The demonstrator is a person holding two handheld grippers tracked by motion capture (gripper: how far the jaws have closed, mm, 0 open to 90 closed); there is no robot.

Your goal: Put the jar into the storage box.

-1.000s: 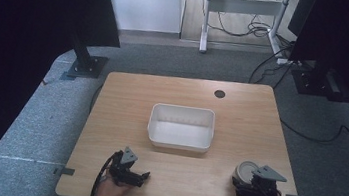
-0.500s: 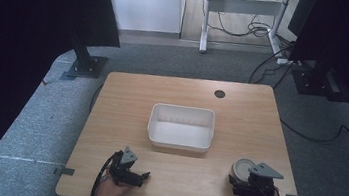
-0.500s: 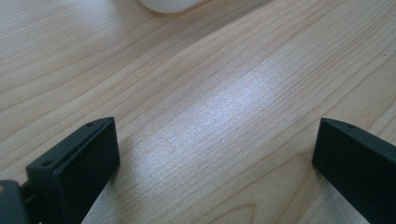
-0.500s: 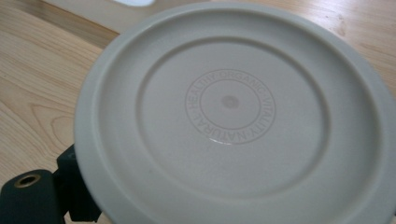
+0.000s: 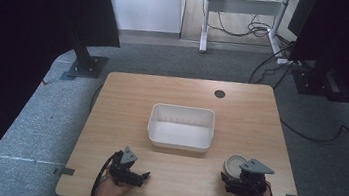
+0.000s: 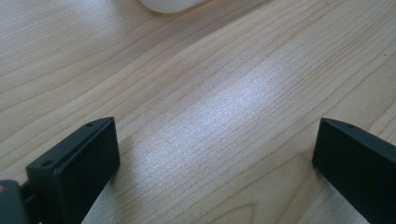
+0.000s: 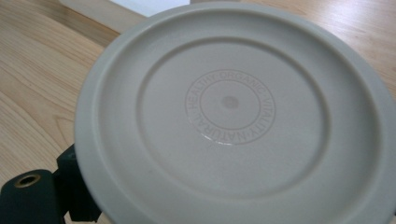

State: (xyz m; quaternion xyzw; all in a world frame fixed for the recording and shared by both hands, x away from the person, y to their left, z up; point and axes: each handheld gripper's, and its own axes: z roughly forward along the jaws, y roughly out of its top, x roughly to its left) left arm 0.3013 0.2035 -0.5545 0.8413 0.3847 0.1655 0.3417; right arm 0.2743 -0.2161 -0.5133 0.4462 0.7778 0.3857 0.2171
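A round pale grey tub with a lid (image 5: 232, 166) is at the table's front right, between the jaws of my right gripper (image 5: 234, 174), which is shut on it. In the right gripper view the lid (image 7: 231, 112) has raised lettering in a ring and sits very close, hiding all but a piece of the left jaw. My left gripper (image 5: 143, 176) rests low at the front left, jaws wide open over bare wood (image 6: 215, 140) with nothing between them. An empty white rectangular bin (image 5: 179, 143) stands mid-table; its edge (image 6: 170, 3) peeks in at the top of the left gripper view.
The wooden table (image 5: 126, 102) has a round cable hole (image 5: 220, 94) near its far edge. Black stand bases (image 5: 85, 66) (image 5: 318, 83) sit on the grey carpet beyond the far corners. Cables (image 5: 343, 144) trail on the floor at the right.
My right gripper and the round tub have shifted a little to the left, toward the bin. The left gripper has stayed still.
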